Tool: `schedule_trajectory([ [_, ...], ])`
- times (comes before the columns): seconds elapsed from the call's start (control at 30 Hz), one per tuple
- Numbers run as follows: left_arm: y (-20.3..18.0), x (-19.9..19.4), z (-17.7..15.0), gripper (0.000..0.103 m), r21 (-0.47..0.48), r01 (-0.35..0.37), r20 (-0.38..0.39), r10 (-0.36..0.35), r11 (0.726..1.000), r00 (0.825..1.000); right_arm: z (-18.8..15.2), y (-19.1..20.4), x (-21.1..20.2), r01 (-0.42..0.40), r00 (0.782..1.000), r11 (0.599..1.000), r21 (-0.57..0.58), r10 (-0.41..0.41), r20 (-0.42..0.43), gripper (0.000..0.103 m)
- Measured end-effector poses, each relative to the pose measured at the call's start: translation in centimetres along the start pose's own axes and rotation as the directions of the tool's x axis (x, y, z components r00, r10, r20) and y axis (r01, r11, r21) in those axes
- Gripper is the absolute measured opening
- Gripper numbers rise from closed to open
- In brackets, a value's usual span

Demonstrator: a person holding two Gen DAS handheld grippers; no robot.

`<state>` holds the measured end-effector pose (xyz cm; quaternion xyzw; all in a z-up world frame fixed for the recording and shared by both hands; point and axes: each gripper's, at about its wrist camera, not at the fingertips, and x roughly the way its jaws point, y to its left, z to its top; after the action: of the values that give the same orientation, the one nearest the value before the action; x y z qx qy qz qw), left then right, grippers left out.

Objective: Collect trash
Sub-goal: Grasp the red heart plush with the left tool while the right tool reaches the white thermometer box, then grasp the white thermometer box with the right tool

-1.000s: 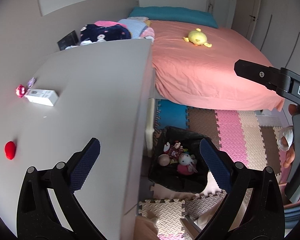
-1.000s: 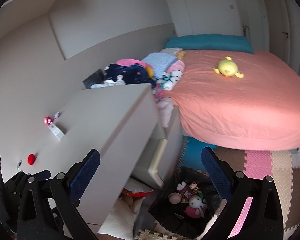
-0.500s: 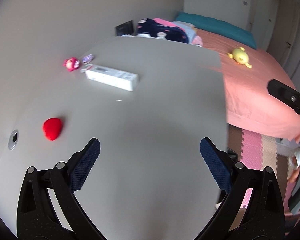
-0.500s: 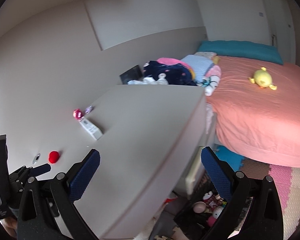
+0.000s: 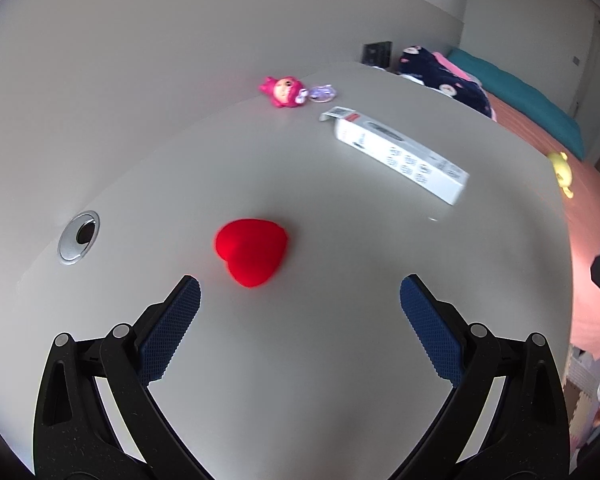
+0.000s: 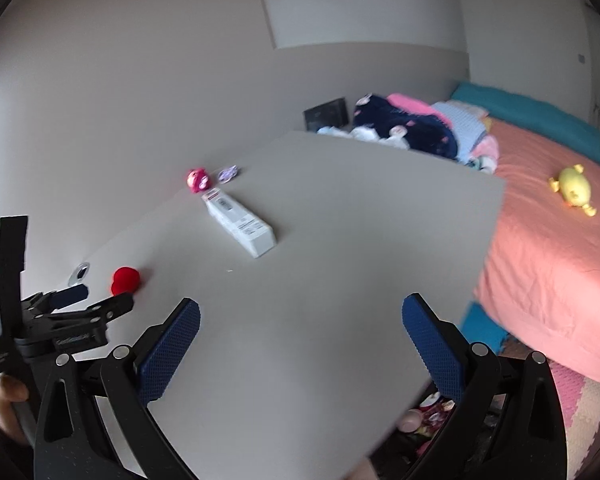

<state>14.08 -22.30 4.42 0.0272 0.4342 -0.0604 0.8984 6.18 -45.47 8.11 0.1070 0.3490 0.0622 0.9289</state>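
Spreading across both views, the pale grey counter (image 5: 300, 360) carries a long white cardboard box (image 5: 400, 158) beyond a red heart-shaped soft object (image 5: 252, 250) at its near left. Left tongs (image 5: 300, 304) gape just before the heart; right tongs (image 6: 300, 328) gape empty, nearer the counter's middle.

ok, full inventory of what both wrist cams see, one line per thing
desk: 1, grey, fills the foreground
red heart: 1, red, on desk ahead of the left gripper
white box: 1, white, lying flat mid-desk
pink doll: 1, pink, far desk edge by the wall
purple trinket: 1, lilac, beside the doll
cable grommet: 1, silver, in the desk, left of the heart
bed: 1, salmon cover, right of desk
yellow plush: 1, yellow, on bed
left hand-held gripper: 1, black with blue pads, open
right hand-held gripper: 1, same, open
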Motion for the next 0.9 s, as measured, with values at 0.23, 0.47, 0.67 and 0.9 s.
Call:
schedule_trajectory([
  [0.23,1.1,2.2,0.9,0.097,0.005,-0.017,-0.02,0.017,1.0,1.0,1.9,1.8,3.0,-0.045,0.998,0.999,0.002,0.045,-0.036,0.101],
  [0.47,1.4,3.9,1.3,0.097,0.016,-0.029,-0.035,0.029,0.999,0.999,5.1,4.6,6.5,-0.074,0.996,0.996,-0.058,0.071,-0.05,0.101],
  [0.67,1.8,5.0,1.0,0.076,0.003,-0.035,-0.043,0.035,0.999,0.998,6.1,8.1,11.3,-0.05,0.994,0.975,-0.217,0.027,-0.107,0.101],
  [0.9,2.1,4.6,1.0,0.05,-0.003,-0.028,-0.014,0.028,1.0,1.0,6.4,8.3,15.9,-0.022,0.986,0.973,-0.228,-0.016,-0.163,0.076],
])
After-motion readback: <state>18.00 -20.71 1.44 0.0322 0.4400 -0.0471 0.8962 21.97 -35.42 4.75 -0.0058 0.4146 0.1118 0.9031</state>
